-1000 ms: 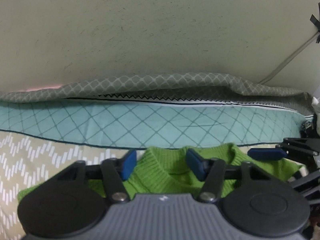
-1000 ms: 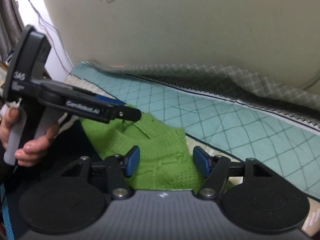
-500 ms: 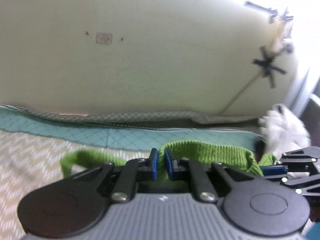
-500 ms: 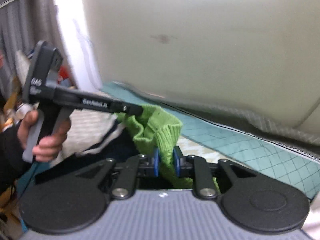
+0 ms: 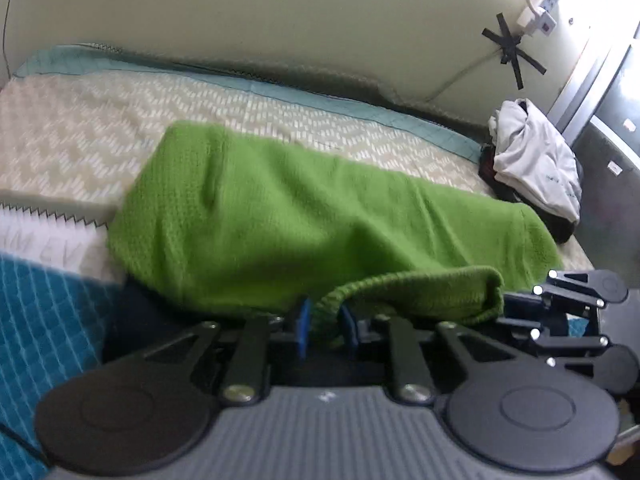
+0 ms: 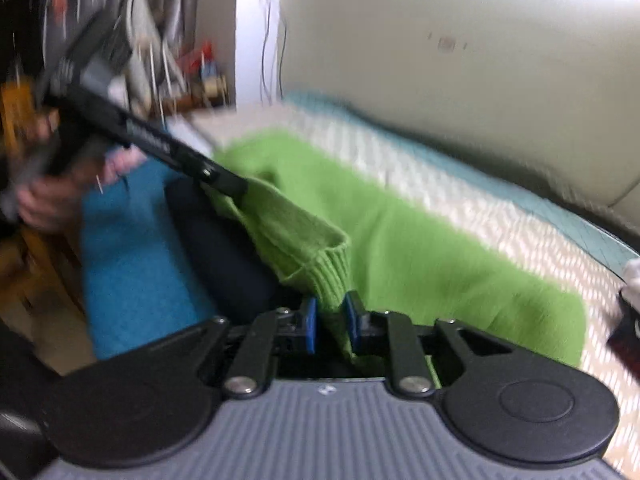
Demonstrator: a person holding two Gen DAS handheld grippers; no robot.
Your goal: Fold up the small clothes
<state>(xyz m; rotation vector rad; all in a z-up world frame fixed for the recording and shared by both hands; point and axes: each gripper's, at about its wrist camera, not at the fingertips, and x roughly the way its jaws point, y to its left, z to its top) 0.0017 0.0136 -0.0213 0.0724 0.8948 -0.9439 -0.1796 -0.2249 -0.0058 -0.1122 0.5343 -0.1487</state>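
- On the bed, across the cream zigzag-patterned cover (image 5: 120, 120), a green knit sweater (image 5: 280, 216) lies spread — its far body draped over the cover, its near ribbed edge lifted toward both tools.
- The left gripper (image 5: 323, 330) has its blue pads pressed together on the ribbed edge of the sweater, the knit bunched between them.
- The right gripper (image 6: 331, 326) is likewise clamped on the ribbed hem, where a corner of the sweater stands up in a fold just beyond its fingers.
- From the right wrist view, the left tool reaches in from the left side, its black tip buried in the same raised edge; the person's hand (image 6: 44, 200) grips its handle, heavily blurred.
- A teal quilted band (image 5: 320, 96) runs along the far side of the cover, against the pale wall (image 5: 280, 12).
- A bundle of white and dark clothes (image 5: 536, 164) sits at the far right of the bed — apart from the sweater.
- A blue textured cloth (image 6: 128, 272) lies near the bed's front-left edge, beside something dark that I cannot identify.
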